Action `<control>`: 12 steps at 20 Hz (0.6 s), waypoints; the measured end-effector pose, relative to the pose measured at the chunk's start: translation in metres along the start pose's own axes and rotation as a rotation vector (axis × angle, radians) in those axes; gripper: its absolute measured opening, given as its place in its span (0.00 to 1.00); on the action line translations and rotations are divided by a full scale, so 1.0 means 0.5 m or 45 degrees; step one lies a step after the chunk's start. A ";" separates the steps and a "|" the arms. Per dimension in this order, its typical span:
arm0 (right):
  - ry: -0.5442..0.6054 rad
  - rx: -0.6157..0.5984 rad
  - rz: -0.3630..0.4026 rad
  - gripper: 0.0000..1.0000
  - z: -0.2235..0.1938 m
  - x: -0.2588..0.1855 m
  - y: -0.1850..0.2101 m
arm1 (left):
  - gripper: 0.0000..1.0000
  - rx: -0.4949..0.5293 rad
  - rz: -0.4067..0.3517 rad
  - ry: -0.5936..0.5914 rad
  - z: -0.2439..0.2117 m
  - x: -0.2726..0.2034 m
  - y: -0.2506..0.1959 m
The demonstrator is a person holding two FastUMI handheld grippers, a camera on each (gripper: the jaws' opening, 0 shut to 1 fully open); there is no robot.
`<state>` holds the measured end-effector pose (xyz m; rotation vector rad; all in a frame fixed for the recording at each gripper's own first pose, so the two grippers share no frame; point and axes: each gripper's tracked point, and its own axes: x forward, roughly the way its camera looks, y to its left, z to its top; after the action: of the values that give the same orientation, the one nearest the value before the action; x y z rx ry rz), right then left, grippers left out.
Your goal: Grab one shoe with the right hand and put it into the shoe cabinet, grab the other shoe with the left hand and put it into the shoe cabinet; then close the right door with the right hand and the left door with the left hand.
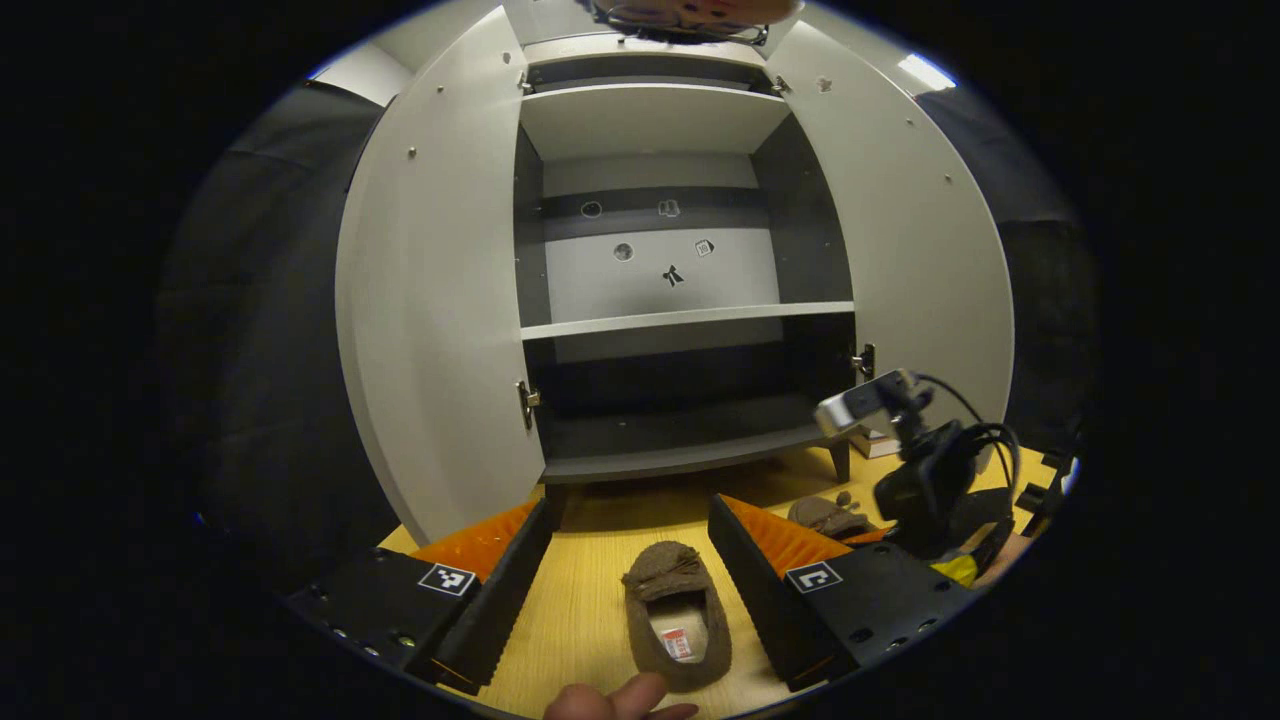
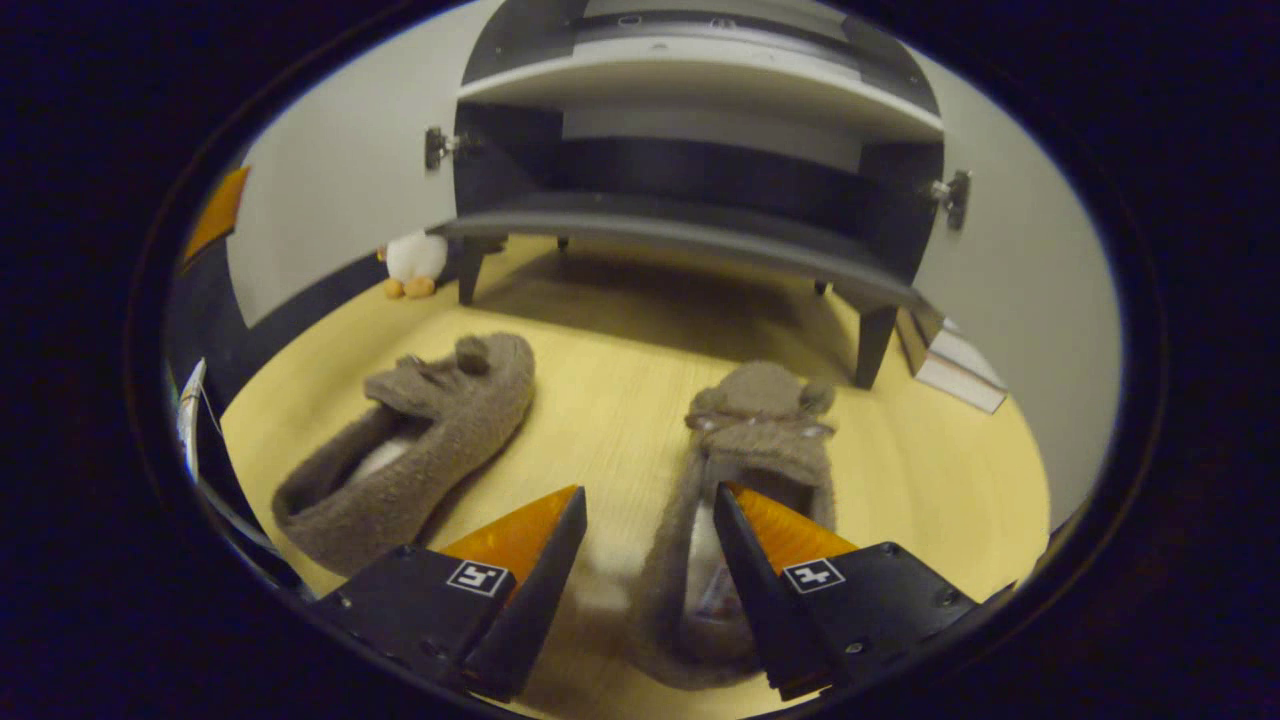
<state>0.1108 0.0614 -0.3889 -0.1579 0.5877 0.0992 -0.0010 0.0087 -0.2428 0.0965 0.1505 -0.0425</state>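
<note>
Two brown fuzzy slippers lie on the yellow wooden floor in front of the open shoe cabinet (image 1: 680, 440). In the left gripper view one slipper (image 1: 678, 610) lies toe toward the cabinet, just below my open left gripper (image 1: 630, 505). In the right gripper view my right gripper (image 2: 648, 505) is open and low over the right-hand slipper (image 2: 760, 430). One finger is inside its opening and the other is outside its left wall. The other slipper (image 2: 420, 440) lies to its left. Both cabinet doors, the left door (image 1: 440, 300) and the right door (image 1: 900, 250), are swung wide open, and the shelves are bare.
A white plush toy (image 2: 415, 262) sits by the cabinet's left leg. Flat books or boxes (image 2: 950, 365) lie by its right leg. The right gripper's body and cables (image 1: 925, 490) are at the right. A fingertip (image 1: 610, 700) is at the bottom edge.
</note>
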 end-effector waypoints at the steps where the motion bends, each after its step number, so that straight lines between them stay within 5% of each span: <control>1: -0.040 -0.044 -0.078 0.77 0.017 0.012 -0.026 | 0.96 -0.004 -0.013 0.018 -0.013 -0.002 -0.008; 4: 0.047 -0.092 -0.112 0.15 0.012 0.004 -0.039 | 0.96 -0.042 -0.037 0.083 -0.012 -0.007 -0.017; 12: -0.004 -0.015 -0.094 0.04 0.093 -0.082 -0.085 | 0.96 -0.033 0.006 0.039 0.070 0.018 0.031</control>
<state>0.1081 0.0257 -0.3229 -0.1908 0.5780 0.0311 0.0137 0.0202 -0.2085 0.0717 0.1814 -0.0340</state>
